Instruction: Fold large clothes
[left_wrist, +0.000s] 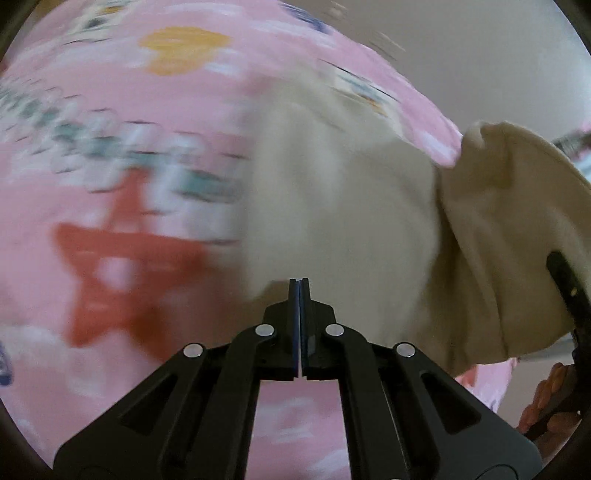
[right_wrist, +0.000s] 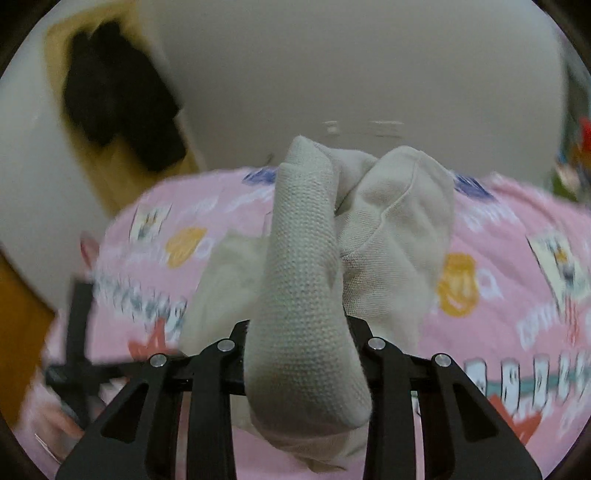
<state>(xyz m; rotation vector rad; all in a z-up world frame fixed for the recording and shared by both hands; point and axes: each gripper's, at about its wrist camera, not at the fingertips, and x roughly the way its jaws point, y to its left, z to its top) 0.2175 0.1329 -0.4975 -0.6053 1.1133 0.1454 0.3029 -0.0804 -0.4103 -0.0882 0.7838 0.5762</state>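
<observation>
Right wrist: cream garment (right_wrist: 306, 295) clamped between jaws.

We see the cream knit garment (right_wrist: 306, 295) bunched in thick folds, lifted above the pink printed sheet (right_wrist: 498, 229).

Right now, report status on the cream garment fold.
Left gripper jaws shut, empty. Right gripper clamped on the bunched cream garment, lifted over the pink printed sheet. Nothing in the way.
</observation>
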